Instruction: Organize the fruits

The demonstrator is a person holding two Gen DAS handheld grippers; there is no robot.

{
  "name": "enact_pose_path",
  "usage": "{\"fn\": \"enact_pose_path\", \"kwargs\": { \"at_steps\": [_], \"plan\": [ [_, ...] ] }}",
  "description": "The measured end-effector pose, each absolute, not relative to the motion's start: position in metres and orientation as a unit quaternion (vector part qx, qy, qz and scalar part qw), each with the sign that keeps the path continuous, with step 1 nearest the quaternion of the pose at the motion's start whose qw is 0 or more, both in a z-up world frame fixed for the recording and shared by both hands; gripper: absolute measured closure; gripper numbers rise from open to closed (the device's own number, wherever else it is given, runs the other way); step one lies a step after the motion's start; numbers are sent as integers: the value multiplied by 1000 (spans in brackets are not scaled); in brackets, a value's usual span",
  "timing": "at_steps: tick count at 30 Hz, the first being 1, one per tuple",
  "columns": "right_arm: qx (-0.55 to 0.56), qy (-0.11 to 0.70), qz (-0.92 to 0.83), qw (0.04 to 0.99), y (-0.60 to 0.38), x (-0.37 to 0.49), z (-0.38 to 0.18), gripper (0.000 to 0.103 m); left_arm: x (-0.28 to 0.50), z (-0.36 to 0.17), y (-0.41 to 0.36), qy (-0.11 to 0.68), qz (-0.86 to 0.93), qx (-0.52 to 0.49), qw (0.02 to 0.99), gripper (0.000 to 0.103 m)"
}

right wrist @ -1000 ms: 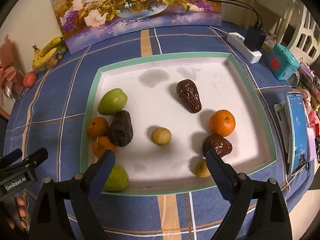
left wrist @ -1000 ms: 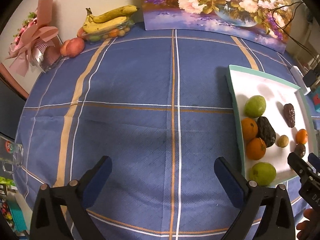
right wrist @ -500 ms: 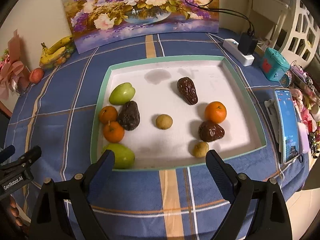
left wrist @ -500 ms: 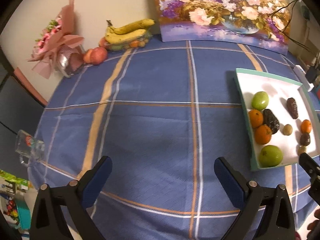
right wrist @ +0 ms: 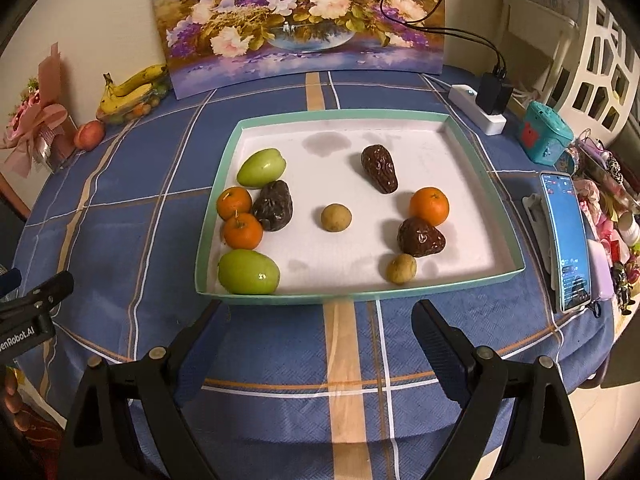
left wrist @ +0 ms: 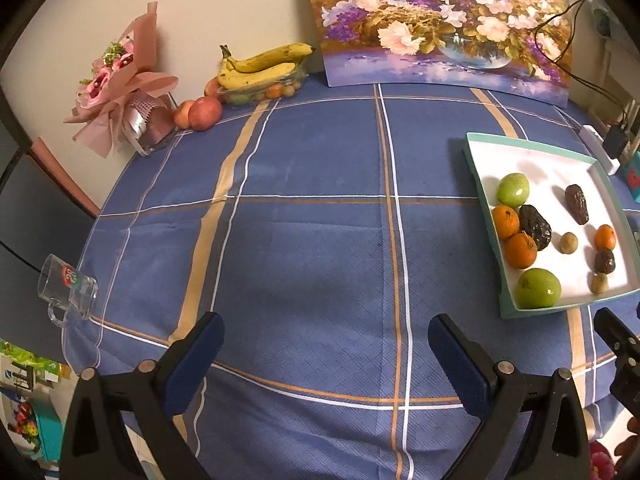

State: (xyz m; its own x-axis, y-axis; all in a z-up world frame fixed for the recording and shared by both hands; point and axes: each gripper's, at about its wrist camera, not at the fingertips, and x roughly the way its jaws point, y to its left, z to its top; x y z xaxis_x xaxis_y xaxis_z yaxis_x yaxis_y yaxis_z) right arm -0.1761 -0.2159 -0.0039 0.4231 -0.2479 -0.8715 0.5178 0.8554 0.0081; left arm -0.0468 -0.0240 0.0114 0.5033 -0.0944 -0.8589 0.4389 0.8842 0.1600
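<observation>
A white tray with a teal rim (right wrist: 360, 296) (left wrist: 532, 312) sits on the blue checked tablecloth. In it lie two green fruits (right wrist: 248, 272) (right wrist: 261, 168), three oranges (right wrist: 429, 206) (right wrist: 242, 231) (right wrist: 234, 202), three dark wrinkled fruits (right wrist: 379, 168) (right wrist: 420, 237) (right wrist: 274, 206) and two small tan fruits (right wrist: 336, 218) (right wrist: 401, 268). My right gripper (right wrist: 316, 336) is open and empty, in front of the tray's near rim. My left gripper (left wrist: 326, 348) is open and empty over bare cloth, left of the tray. The left gripper also shows at the left edge of the right wrist view (right wrist: 32, 308).
Bananas on a clear bowl (left wrist: 260, 72), two red apples (left wrist: 200, 114) and a pink bouquet (left wrist: 120, 92) stand at the back left. A flower painting (left wrist: 440, 20) leans on the wall. A glass mug (left wrist: 68, 292) sits at the left edge. A phone (right wrist: 566, 240), power strip (right wrist: 476, 108) and teal box (right wrist: 546, 136) lie right of the tray.
Both grippers have pulled back and up from the table. The tray and fruits look farther away; the fruits have not moved.
</observation>
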Motion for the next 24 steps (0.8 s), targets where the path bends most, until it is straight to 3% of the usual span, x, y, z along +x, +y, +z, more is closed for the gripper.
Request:
{"fn": "enact_pose_path", "kwargs": {
  "at_steps": [24],
  "plan": [
    [136,484,-231,833,-216,-175,-3,10,-46,7,-27,478,-154,190,844,0]
  ]
}}
